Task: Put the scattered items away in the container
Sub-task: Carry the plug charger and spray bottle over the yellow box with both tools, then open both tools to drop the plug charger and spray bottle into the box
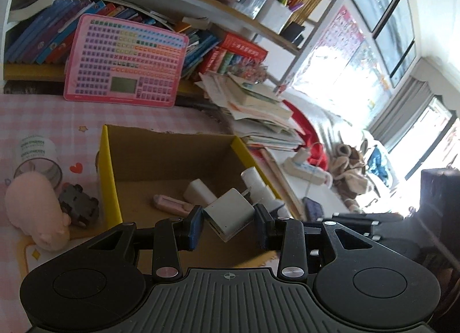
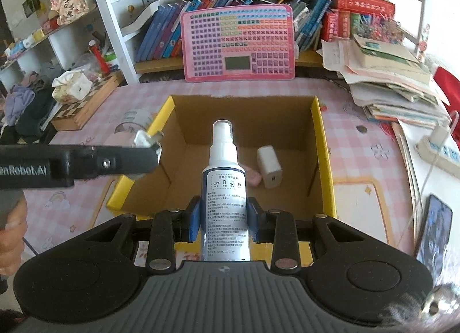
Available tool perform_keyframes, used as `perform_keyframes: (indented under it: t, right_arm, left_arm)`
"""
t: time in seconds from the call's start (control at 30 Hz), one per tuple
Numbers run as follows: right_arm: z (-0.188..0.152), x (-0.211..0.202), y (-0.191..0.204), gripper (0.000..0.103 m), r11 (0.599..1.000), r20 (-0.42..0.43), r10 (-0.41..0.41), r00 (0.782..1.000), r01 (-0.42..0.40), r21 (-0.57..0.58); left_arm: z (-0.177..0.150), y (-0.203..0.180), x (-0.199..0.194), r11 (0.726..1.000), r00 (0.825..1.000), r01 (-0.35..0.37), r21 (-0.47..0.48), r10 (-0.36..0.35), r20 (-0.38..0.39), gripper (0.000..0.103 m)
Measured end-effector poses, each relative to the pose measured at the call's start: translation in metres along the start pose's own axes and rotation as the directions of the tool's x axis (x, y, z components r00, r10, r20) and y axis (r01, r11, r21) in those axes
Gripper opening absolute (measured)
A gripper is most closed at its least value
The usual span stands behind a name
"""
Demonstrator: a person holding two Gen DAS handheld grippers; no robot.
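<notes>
An open cardboard box with yellow rims (image 1: 107, 160) (image 2: 325, 143) sits on the pink checked tablecloth. My left gripper (image 1: 230, 225) is shut on a white USB charger plug (image 1: 230, 213), held over the box's near left side; it also shows in the right wrist view (image 2: 149, 143). My right gripper (image 2: 224, 222) is shut on a white spray bottle (image 2: 225, 189), held upright over the box's near edge; its top shows in the left wrist view (image 1: 256, 183). Inside the box lie another white charger (image 2: 268, 166) (image 1: 198, 190) and a pink item (image 1: 171, 203) (image 2: 253, 176).
Left of the box lie a pink pig toy (image 1: 37, 206), a dark toy car (image 1: 77, 203) and a tape roll (image 1: 37, 157). A pink keyboard toy (image 2: 238, 42) leans on the bookshelf. Stacked books (image 2: 394, 82), a power strip (image 2: 440, 151) and a phone (image 2: 434, 229) lie on the right.
</notes>
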State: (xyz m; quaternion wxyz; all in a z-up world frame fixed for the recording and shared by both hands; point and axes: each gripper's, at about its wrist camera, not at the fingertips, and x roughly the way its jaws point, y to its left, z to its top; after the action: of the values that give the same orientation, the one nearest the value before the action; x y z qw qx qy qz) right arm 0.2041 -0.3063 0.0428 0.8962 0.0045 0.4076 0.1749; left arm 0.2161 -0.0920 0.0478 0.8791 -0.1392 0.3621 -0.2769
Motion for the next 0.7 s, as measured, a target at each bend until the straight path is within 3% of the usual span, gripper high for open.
perform_keyframes:
  t: [0.27, 0.7]
  right_arm:
    - [0.026, 0.050, -0.025, 0.031, 0.998, -0.074, 0.042, 0.996, -0.046, -0.048]
    - [0.055, 0.127, -0.028, 0.031, 0.978, -0.234, 0.116, 0.965, -0.153, -0.144]
  left_arm:
    - [0.000, -0.001, 0.039, 0.987, 0.987, -0.145, 0.072, 0.149, -0.063, 0.036]
    - [-0.006, -0.014, 0.088, 0.938, 0.941, -0.282, 0.200, 0.311, -0.133, 0.036]
